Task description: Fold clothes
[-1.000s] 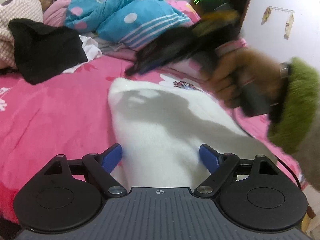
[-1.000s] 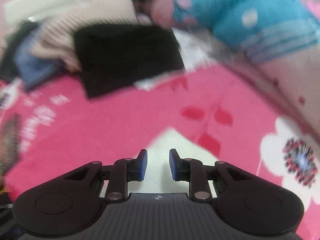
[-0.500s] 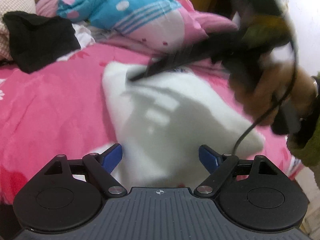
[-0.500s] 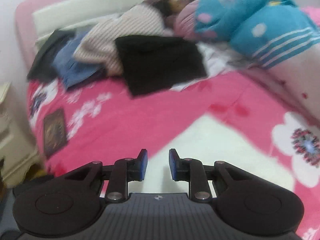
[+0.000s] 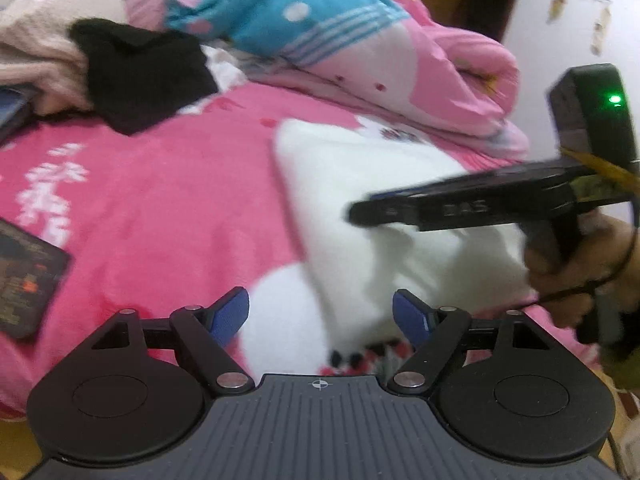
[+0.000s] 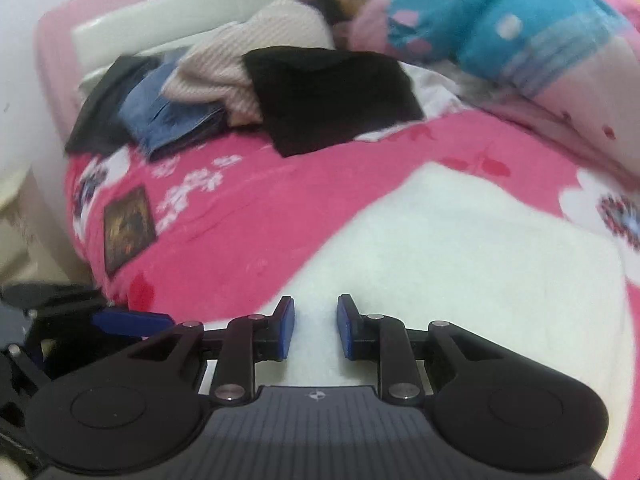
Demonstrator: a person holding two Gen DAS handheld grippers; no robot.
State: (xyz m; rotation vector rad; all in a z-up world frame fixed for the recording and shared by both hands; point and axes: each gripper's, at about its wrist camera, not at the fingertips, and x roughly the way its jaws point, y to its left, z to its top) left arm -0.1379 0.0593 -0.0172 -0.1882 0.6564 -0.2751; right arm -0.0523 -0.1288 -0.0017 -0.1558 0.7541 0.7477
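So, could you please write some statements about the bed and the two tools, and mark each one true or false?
1. The fluffy white garment lies on the pink flowered bedspread. True.
2. The left tool is clamped on the folded black cloth. False: its jaws stand wide open, with nothing between them.
3. The right tool points over the white garment. True.
4. The black cloth lies on top of the white garment. False: they lie apart, pink bedspread between them.
5. The rolled blue and pink quilt lies on the floor. False: it lies on the bed.
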